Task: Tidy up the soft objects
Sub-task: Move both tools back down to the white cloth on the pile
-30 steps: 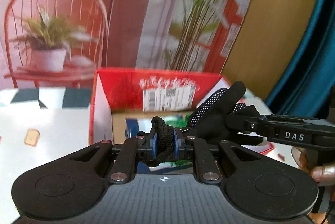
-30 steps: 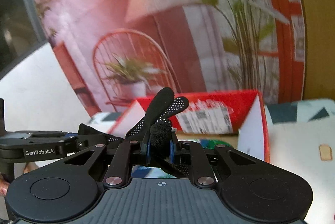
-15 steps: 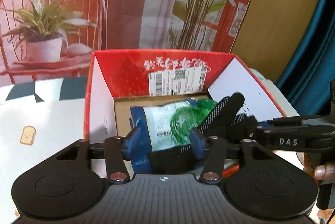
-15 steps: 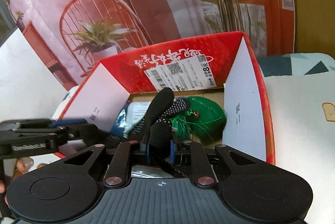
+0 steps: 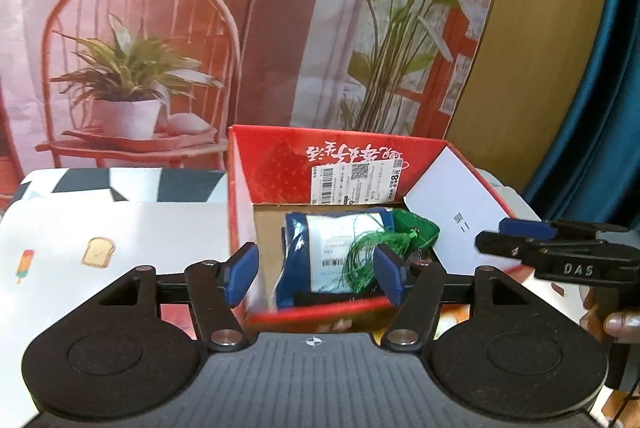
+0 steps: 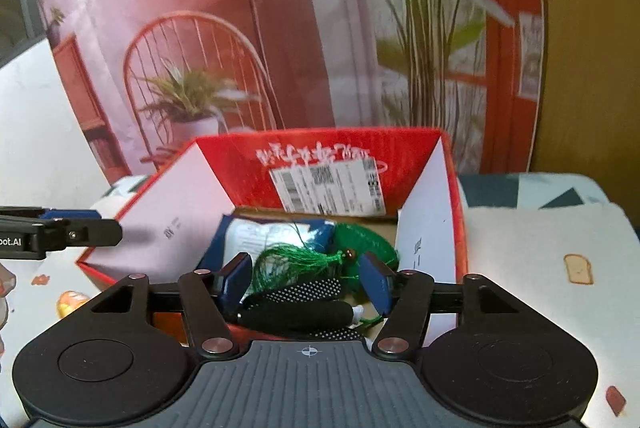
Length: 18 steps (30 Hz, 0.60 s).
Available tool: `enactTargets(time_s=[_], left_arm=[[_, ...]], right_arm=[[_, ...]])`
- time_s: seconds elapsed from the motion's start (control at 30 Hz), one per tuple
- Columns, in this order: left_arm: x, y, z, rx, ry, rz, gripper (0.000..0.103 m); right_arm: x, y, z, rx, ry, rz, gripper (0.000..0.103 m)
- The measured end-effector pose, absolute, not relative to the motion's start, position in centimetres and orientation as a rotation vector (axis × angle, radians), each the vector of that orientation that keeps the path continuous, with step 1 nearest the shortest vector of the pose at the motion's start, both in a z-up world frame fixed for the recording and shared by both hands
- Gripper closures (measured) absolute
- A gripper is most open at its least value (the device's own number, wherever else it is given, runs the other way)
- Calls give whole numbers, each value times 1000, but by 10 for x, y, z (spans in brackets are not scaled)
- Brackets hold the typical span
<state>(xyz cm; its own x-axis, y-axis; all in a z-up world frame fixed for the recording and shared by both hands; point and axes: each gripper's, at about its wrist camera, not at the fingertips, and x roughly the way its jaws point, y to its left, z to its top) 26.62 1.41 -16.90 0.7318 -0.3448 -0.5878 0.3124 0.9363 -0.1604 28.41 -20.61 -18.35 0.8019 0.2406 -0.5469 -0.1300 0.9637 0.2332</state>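
The left claw [image 5: 316,270] is released and its jaws are opening; its blue pads stand wide apart over the near rim of the red box [image 5: 280,156], pressing on nothing. The right claw [image 6: 306,282] is likewise released, jaws opening, with the black dotted glove [image 6: 304,302] lying loose between its pads at the near end of the box, touching neither that I can make out.

Just beyond the glove, deeper inside the box, lie a blue-and-white packet [image 5: 336,248] and a green tasselled pouch [image 6: 360,244], the tassel threads trailing toward the claws. The far wall of the box carries white lettering and a shipping label [image 5: 354,184]; white flaps [image 5: 452,212] slope out on both sides.

In the left wrist view the right claw's fingers reach in from the right, with a person's fingertips [image 5: 622,324] behind them.

The box sits on the counter [image 5: 100,228], covered in a white sheet printed with small toast and ice-lolly pictures; a dark-and-white geometric pattern shows at its far edge. Behind the counter stands a printed backdrop [image 5: 160,28] of a red wire chair, potted plants and a lamp. To the right of it is a mustard-brown wall, then a teal curtain [image 5: 600,108].
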Motion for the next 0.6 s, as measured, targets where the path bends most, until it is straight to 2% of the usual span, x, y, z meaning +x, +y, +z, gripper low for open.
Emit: enactTargets(time_s=[0.23, 0.4, 0.6], left_arm=[[204, 29, -176, -27, 588, -324, 37], [174, 33, -194, -49, 639, -319, 39], [157, 34, -225, -145, 728, -351, 49]], right_arm=[[236, -209, -183, 206, 510, 213, 46], [205, -209, -193, 249, 494, 226, 46], [178, -207, -213, 289, 556, 260, 46]])
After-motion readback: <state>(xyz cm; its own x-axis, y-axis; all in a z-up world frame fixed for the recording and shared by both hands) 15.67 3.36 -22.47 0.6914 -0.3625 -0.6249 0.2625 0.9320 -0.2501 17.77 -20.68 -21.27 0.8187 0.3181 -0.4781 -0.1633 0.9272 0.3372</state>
